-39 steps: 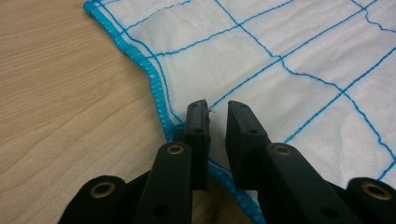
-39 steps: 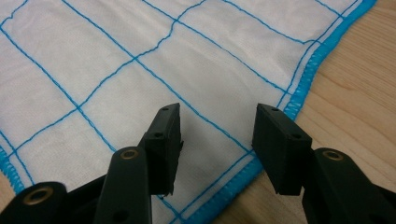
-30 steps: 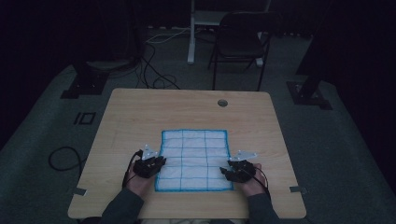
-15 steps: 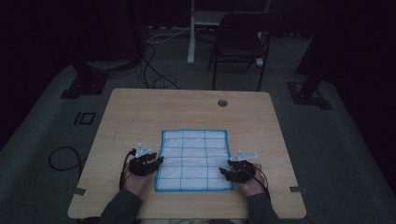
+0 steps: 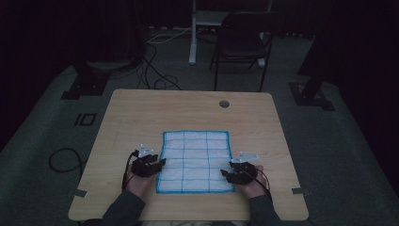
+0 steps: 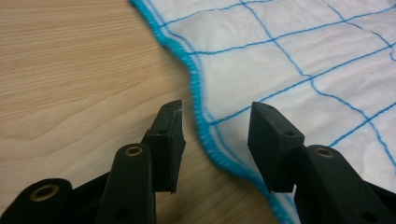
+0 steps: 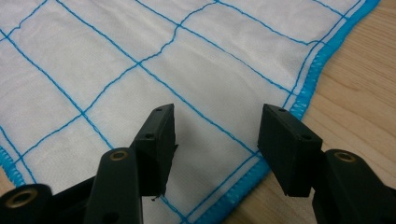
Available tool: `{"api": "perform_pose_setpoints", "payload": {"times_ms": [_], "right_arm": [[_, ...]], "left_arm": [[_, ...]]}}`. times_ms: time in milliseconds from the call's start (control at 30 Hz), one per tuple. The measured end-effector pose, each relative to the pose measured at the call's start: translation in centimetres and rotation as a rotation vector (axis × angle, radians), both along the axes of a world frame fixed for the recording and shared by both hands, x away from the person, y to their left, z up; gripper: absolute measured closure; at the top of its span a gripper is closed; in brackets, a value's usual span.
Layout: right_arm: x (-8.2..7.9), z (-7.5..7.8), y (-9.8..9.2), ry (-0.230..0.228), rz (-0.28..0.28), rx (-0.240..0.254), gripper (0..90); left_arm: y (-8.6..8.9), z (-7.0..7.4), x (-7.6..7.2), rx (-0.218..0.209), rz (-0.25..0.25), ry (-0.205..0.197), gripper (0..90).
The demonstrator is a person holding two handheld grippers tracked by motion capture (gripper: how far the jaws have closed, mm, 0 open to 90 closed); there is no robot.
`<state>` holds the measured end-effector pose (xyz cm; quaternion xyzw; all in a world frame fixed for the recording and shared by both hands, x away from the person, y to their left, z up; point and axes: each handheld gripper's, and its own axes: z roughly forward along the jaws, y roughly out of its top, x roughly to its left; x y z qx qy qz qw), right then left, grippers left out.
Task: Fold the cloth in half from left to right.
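The left gripper [image 6: 215, 128] has just been opening wide, holding nothing, its jaws either side of the cloth [image 5: 195, 161]'s left hem. The right gripper [image 7: 215, 133] has opened too, empty, over the near right corner. The step looks like letting go; next, both should probably pinch the near edge to fold.

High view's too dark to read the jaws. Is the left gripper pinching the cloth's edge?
Observer: No. The left gripper is open, jaws just opened; the blue hem of the cloth lies between them, unpinched.
Operator: And the right?
Observer: The right gripper is open too, jaws just widened, white fabric beneath, nothing pinched.
Operator: Hem flat?
Observer: It ripples beside the left jaws.
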<state>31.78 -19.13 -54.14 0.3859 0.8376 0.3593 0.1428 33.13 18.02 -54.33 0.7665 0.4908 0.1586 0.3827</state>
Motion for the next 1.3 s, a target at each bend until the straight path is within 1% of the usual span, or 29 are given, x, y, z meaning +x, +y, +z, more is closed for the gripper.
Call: {"api": "perform_pose_setpoints", "payload": {"times_ms": [33, 67, 100, 167, 200, 233, 300, 367, 433, 500, 600, 700, 833, 900, 1000, 1100, 1167, 1233, 1300], "right_arm": [[0.0, 0.0, 0.0, 0.000, -0.001, 0.000, 46.0], [0.0, 0.0, 0.0, 0.000, -0.001, -0.001, 46.0], [0.0, 0.0, 0.0, -0.001, -0.001, -0.001, 45.9], [0.0, 0.0, 0.0, 0.000, -0.001, -0.001, 45.9], [0.0, 0.0, 0.0, 0.000, -0.001, 0.001, 45.8], [0.1, 0.0, 0.0, 0.001, -0.003, 0.008, 45.5], [0.2, 0.0, -0.2, 0.016, -0.012, 0.031, 47.6], [0.4, 0.1, -0.3, 0.009, -0.029, 0.041, 49.1], [0.6, 0.3, -0.3, -0.016, -0.049, 0.045, 53.7], [0.7, 0.5, -0.3, -0.037, -0.058, 0.050, 61.6], [1.1, 0.7, 0.0, -0.065, -0.075, 0.040, 74.4], [1.6, 0.7, 0.2, -0.086, -0.079, 0.041, 82.7], [2.3, 0.5, 0.7, -0.095, -0.082, 0.040, 83.6], [2.7, 0.3, 1.1, -0.101, -0.080, 0.037, 82.1], [3.4, 0.0, 1.4, -0.102, -0.087, 0.026, 80.1], [3.8, -0.4, 1.4, -0.077, -0.102, 0.009, 79.1], [3.9, -0.4, 1.1, -0.071, -0.100, 0.018, 78.0], [3.9, -0.4, 0.9, -0.063, -0.099, 0.025, 77.2], [3.9, -0.4, 0.9, -0.064, -0.095, 0.025, 76.6]], "left_arm": [[-0.2, 0.0, 0.0, 0.000, 0.001, -0.001, 56.3], [-0.3, 0.0, 0.0, 0.011, 0.001, 0.000, 58.9], [-0.4, 0.0, 0.1, 0.018, 0.005, -0.001, 62.8], [-0.5, 0.2, 0.2, 0.045, 0.018, 0.002, 74.4], [-0.5, 0.2, 0.2, 0.045, 0.015, 0.006, 79.8], [-0.5, 0.2, 0.2, 0.046, 0.009, 0.007, 83.2], [-0.7, 0.2, 0.2, 0.060, 0.007, -0.006, 87.2], [-0.7, 0.2, 0.1, 0.059, 0.009, -0.008, 87.9], [-0.5, 0.2, 0.1, 0.052, 0.009, -0.005, 88.0], [-0.4, 0.2, 0.2, 0.057, 0.012, -0.007, 88.0], [-0.1, 0.3, 0.4, 0.072, 0.023, -0.007, 88.0], [0.2, 0.3, 0.5, 0.082, 0.040, -0.008, 88.1], [0.6, 0.3, 0.7, 0.072, 0.050, -0.001, 88.4], [0.7, 0.4, 0.8, 0.066, 0.049, 0.001, 88.5], [0.8, 0.5, 0.7, 0.041, 0.044, -0.001, 88.8], [1.1, 0.9, 0.7, 0.010, 0.040, -0.008, 88.9], [1.0, 1.2, 0.7, 0.005, 0.033, -0.016, 89.0], [1.0, 1.5, 0.7, 0.009, 0.028, -0.025, 89.0], [0.9, 1.8, 0.6, 0.005, 0.027, -0.032, 89.0]]}}
